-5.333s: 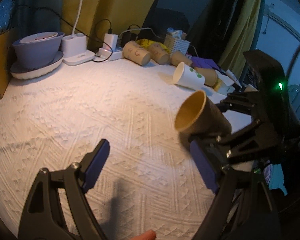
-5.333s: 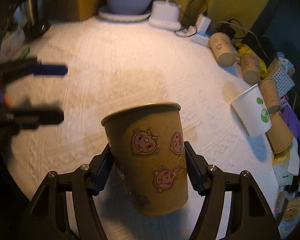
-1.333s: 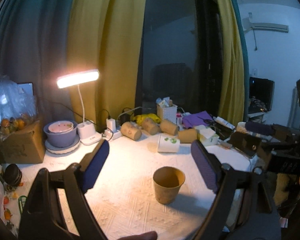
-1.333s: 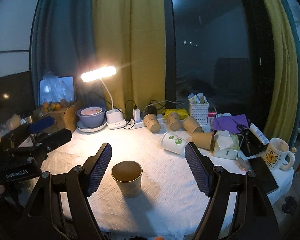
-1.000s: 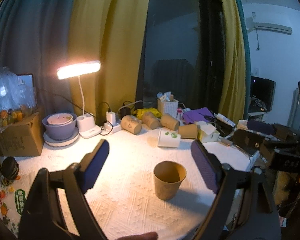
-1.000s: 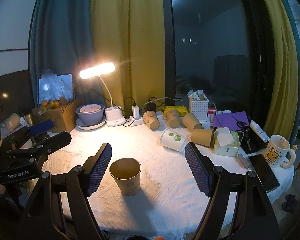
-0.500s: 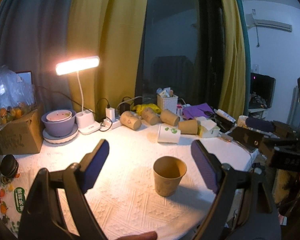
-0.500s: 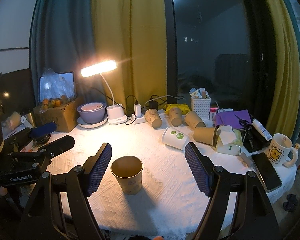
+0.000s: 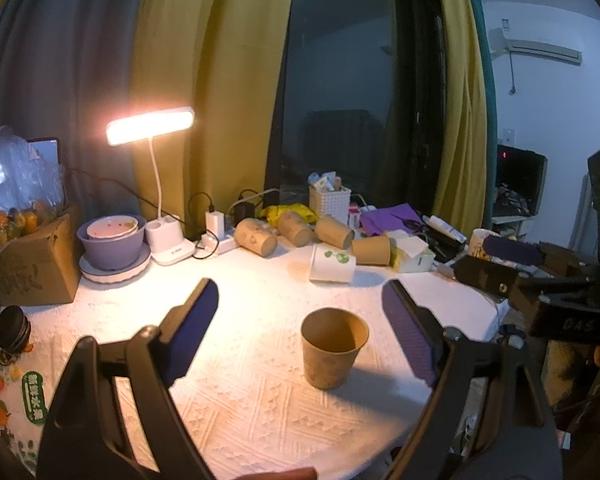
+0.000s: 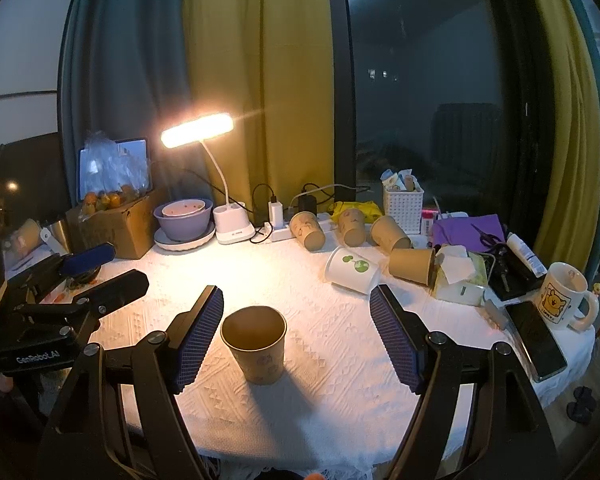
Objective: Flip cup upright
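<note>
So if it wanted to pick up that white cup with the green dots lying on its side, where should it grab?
Probably across the white cup's side wall, coming from above: it lies tipped on the tablecloth, a brown cup close alongside.

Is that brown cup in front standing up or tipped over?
Upright. The cup stands on its base on the tablecloth, its open mouth facing up, and neither gripper touches it. It looks empty inside.
</note>
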A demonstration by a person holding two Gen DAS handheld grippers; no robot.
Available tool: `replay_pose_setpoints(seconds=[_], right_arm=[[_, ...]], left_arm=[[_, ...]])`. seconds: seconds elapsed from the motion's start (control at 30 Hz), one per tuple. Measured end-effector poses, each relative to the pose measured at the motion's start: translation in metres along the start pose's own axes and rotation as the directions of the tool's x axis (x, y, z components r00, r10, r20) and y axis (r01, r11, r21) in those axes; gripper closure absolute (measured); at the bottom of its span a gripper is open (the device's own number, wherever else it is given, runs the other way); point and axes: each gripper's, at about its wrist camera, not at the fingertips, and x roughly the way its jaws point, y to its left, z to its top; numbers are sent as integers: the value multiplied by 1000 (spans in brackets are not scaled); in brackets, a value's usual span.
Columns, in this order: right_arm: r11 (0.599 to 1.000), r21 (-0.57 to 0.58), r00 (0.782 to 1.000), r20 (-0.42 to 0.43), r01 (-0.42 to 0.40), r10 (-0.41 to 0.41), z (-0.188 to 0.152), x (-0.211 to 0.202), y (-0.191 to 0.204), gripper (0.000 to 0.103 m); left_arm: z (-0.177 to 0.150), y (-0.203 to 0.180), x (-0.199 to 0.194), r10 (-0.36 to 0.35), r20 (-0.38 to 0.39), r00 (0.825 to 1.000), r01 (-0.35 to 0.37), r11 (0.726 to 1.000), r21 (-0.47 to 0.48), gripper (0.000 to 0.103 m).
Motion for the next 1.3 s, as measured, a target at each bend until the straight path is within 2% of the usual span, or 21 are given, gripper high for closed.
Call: replay_pose_setpoints(seconds=[1.3], right_arm=[[1000,-3,1000,-16,-3,3,-7,5,5,24]], left_arm=[[-4,-1,0,-16,-3,1000,16,999,-32,18]])
